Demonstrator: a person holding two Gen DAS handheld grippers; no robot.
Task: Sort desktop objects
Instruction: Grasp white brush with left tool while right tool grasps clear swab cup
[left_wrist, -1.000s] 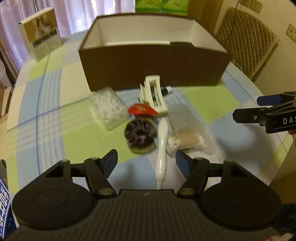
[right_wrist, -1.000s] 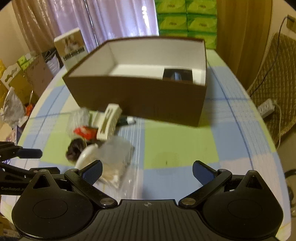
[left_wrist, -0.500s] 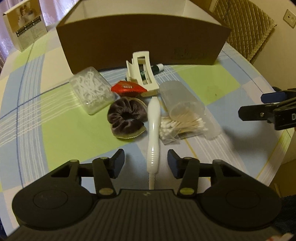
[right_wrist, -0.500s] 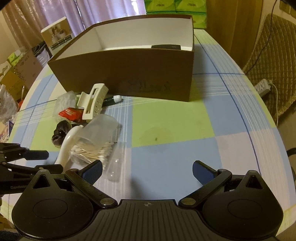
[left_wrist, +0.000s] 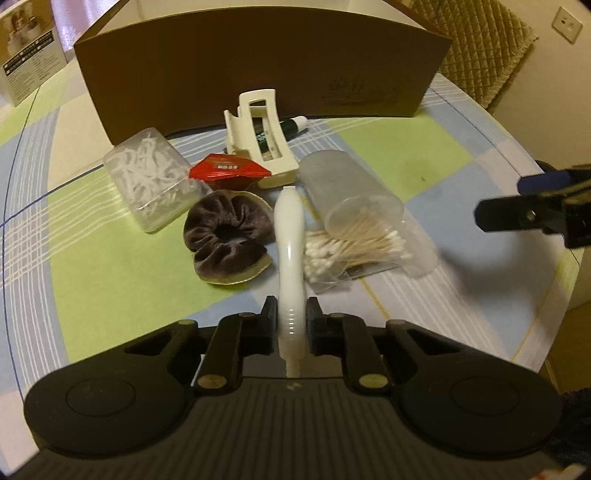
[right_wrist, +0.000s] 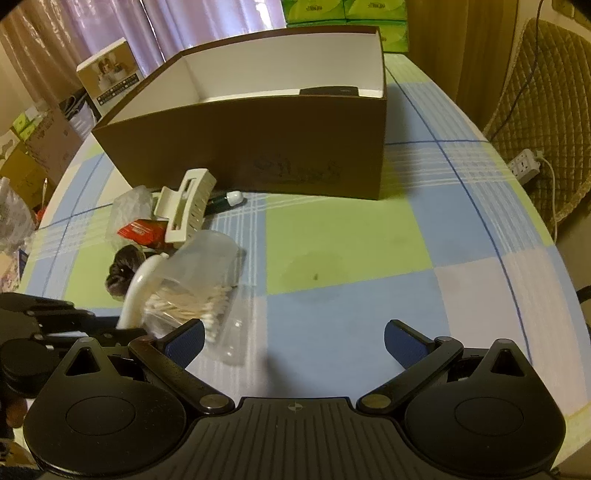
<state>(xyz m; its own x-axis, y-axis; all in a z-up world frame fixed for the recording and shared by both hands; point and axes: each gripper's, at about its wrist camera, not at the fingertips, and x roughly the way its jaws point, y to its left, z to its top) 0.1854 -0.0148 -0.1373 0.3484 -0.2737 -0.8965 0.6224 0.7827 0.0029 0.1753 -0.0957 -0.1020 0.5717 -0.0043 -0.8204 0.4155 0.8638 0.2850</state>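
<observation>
Early stage, by my read. My left gripper (left_wrist: 291, 325) has its jaws pinched onto the near end of the white curved handle (left_wrist: 290, 236), which lies on the table (right_wrist: 351, 236) w/ its far tip by the hair claw. My right gripper (right_wrist: 293, 341) hangs over bare cloth to the right of the pile, jaws spread wide, nothing between them.

Done so far: the brown box (right_wrist: 258, 147) holds 1 dark flat item (right_wrist: 328, 91) at its back right corner; rest of the inside looks bare, though the near wall hides part of the floor.

Left to sort: basically the whole pile, sitting in front of the box.

Count, as far as I can see:
- 1 white handle (in my left jaws)
- 1 cream hair claw (left_wrist: 260, 136)
- 1 dark scrunchie (left_wrist: 227, 236)
- 1 red packet (left_wrist: 229, 170)
- 1 clear case of floss picks (left_wrist: 151, 181)
- 1 clear tub of cotton swabs (left_wrist: 354, 218), on its side, swabs spilling toward me; too many to count
- 1 green tube w/ white cap (left_wrist: 293, 125), half hidden behind the claw

So 7 pieces out, 1 in. Next step prob. lifting the handle over the box wall.
</observation>
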